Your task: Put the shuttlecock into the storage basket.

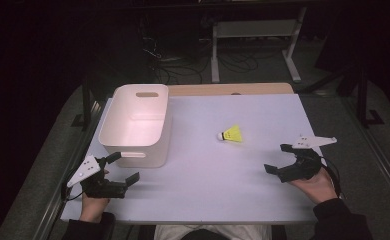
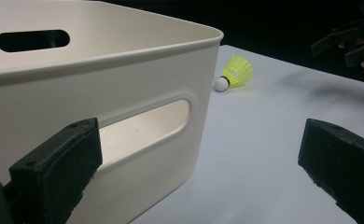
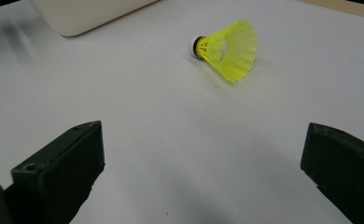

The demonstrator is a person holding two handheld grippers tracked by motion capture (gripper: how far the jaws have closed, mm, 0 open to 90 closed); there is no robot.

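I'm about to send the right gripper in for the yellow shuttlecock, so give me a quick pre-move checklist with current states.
1. Right gripper open, jaws spread wide: ok.
2. Yellow plastic mesh shuttlecock in line ahead of the right jaws, lying on its side, white cork tip toward the bin: ok.
3. Table stretch between the right gripper and the shuttlecock free of obstacles: ok.
4. White plastic bin with handle slots upright, open top, nothing seen inside: ok.
5. Left gripper open, near the bin's front corner, away from the shuttlecock: ok.
6. Whether the left jaw touches the bin wall: cannot tell.
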